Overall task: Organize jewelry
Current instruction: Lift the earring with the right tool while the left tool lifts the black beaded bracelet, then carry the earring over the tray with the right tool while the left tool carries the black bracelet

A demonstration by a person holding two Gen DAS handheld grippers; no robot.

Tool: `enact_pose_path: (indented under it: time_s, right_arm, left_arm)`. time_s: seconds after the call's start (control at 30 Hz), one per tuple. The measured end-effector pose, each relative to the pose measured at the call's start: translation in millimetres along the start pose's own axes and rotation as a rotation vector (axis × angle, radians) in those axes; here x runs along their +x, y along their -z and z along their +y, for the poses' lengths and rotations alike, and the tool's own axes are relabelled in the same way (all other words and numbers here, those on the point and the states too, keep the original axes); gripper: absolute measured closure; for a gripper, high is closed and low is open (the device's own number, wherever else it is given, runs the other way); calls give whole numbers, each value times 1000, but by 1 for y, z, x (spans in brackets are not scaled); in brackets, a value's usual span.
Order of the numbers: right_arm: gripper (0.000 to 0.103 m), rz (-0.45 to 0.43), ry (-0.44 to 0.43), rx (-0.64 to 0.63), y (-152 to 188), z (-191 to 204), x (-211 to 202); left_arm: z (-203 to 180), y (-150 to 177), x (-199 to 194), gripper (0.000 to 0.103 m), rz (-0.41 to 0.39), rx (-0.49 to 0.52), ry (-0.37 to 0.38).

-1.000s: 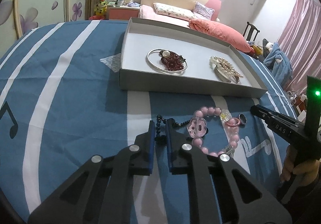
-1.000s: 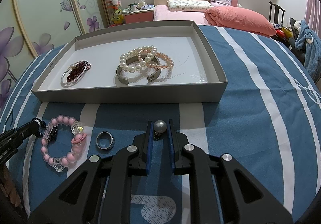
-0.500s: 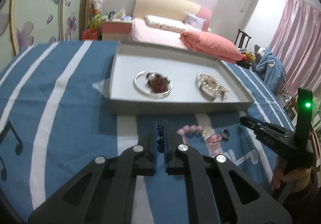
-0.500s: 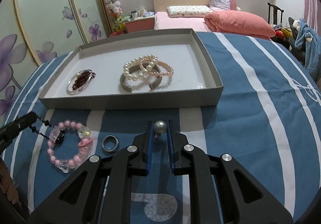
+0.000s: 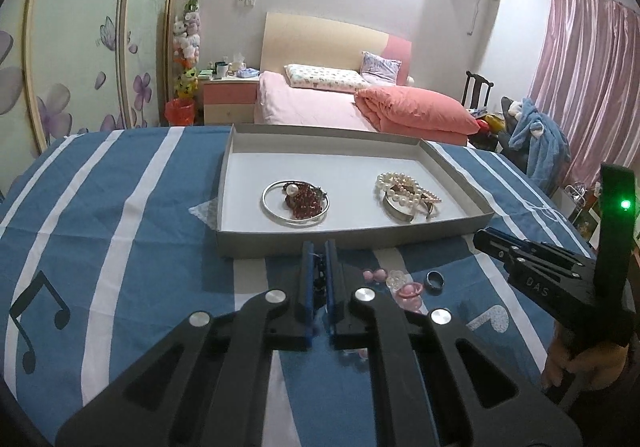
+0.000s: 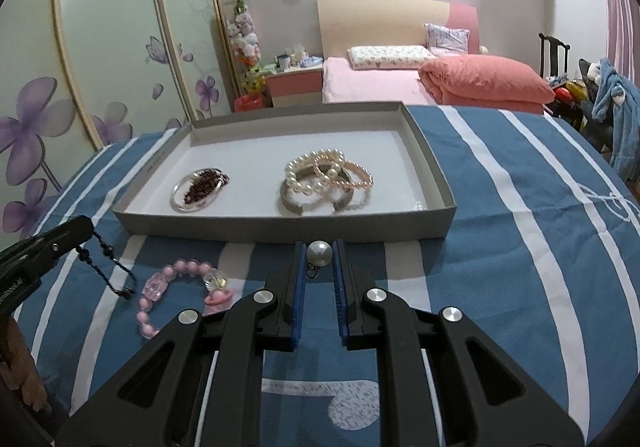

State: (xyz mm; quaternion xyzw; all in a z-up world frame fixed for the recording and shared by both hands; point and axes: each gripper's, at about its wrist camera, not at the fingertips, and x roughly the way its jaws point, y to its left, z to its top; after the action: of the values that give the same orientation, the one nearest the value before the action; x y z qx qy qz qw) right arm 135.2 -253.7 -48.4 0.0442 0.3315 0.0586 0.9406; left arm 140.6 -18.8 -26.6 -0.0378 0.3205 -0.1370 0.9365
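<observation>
Both grippers have risen: your left gripper (image 5: 319, 251) clamps the limp black strand (image 6: 105, 255), right gripper (image 6: 319, 251) the slippery pearl (image 6: 319, 251); grip centrally.

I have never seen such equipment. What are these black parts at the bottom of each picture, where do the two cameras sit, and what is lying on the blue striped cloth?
No robot is here. A person holds one hand tool in each hand; each ends in a two-finger claw, with a camera behind it looking forward along the fingers. One picture is from the left claw, the other from the right claw. On the cloth stands a grey tray already holding pearl bracelets and a silver bangle with red beads. In front of it lie a pink bead bracelet and a dark ring. The left claw is shut on a black bead string; the right is shut on a pearl earring.
</observation>
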Motion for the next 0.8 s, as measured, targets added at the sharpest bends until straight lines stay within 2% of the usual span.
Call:
enact_pose_path:
  time_s: [0.33, 0.8]
  right_arm:
    - [89, -104, -3, -27, -6, 10, -18]
    - [89, -218, 14, -53, -15, 17, -34]
  left_arm:
    - [-8, -5, -12, 97, -62, 24, -47]
    - [-16, -12, -17, 97, -110, 42, -113]
